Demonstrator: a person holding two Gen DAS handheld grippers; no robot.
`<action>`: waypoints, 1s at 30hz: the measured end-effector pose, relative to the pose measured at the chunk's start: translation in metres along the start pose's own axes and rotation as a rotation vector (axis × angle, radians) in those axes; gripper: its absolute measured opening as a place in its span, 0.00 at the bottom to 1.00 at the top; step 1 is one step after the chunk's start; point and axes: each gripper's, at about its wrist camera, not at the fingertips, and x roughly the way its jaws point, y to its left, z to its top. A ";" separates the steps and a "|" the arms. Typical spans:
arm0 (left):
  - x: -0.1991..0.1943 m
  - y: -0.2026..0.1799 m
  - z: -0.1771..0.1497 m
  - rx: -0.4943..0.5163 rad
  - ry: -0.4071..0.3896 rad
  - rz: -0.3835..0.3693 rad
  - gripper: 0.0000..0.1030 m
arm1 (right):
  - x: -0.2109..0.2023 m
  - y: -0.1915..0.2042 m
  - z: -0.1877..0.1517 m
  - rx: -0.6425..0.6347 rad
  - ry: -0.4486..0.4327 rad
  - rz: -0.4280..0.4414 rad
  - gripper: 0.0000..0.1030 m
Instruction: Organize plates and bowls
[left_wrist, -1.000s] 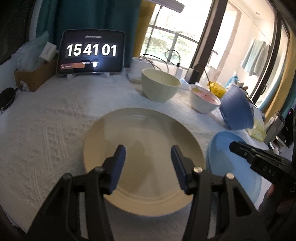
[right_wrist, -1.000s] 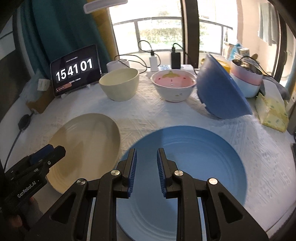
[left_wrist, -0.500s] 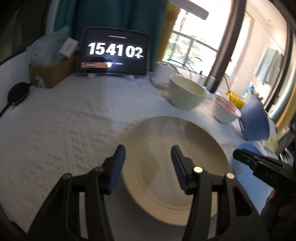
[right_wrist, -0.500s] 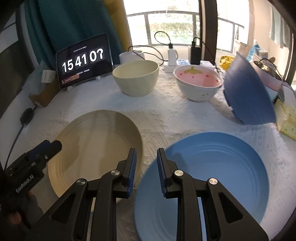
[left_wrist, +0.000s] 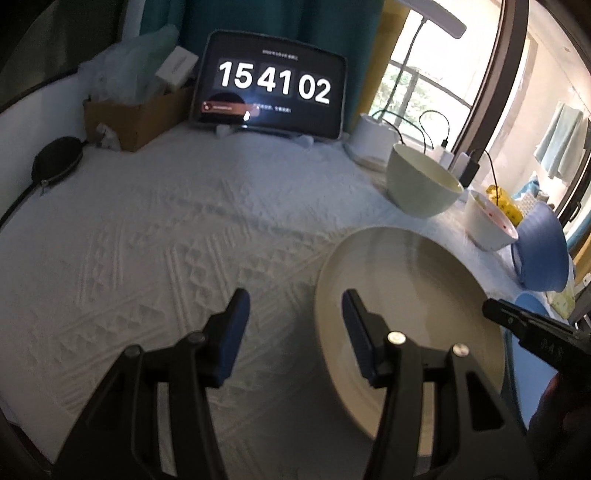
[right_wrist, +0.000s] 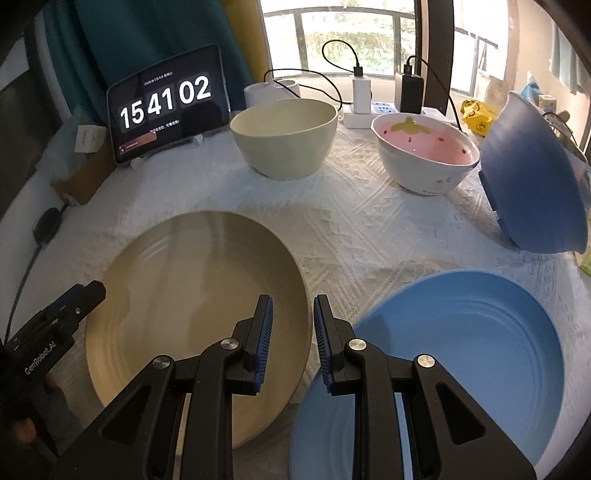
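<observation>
Your left gripper (left_wrist: 291, 325) gaped wide and empty, right gripper (right_wrist: 292, 332) narrowly parted, empty; you needed the beige plate (right_wrist: 192, 295) rim squarely between the jaws.

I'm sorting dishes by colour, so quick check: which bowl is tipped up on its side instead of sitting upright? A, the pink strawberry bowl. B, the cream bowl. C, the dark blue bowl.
C: the dark blue bowl leans on its edge at the far right, while the cream bowl and the strawberry bowl sit upright.
</observation>
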 end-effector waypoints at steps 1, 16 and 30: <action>0.002 -0.001 0.000 0.005 0.009 -0.004 0.53 | 0.002 -0.001 0.001 0.005 0.006 0.000 0.24; 0.014 -0.010 -0.003 0.040 0.068 -0.009 0.65 | 0.020 0.009 0.006 -0.018 0.075 -0.028 0.33; 0.008 -0.017 -0.008 0.101 0.069 -0.062 0.49 | 0.019 0.028 -0.003 -0.087 0.058 -0.039 0.25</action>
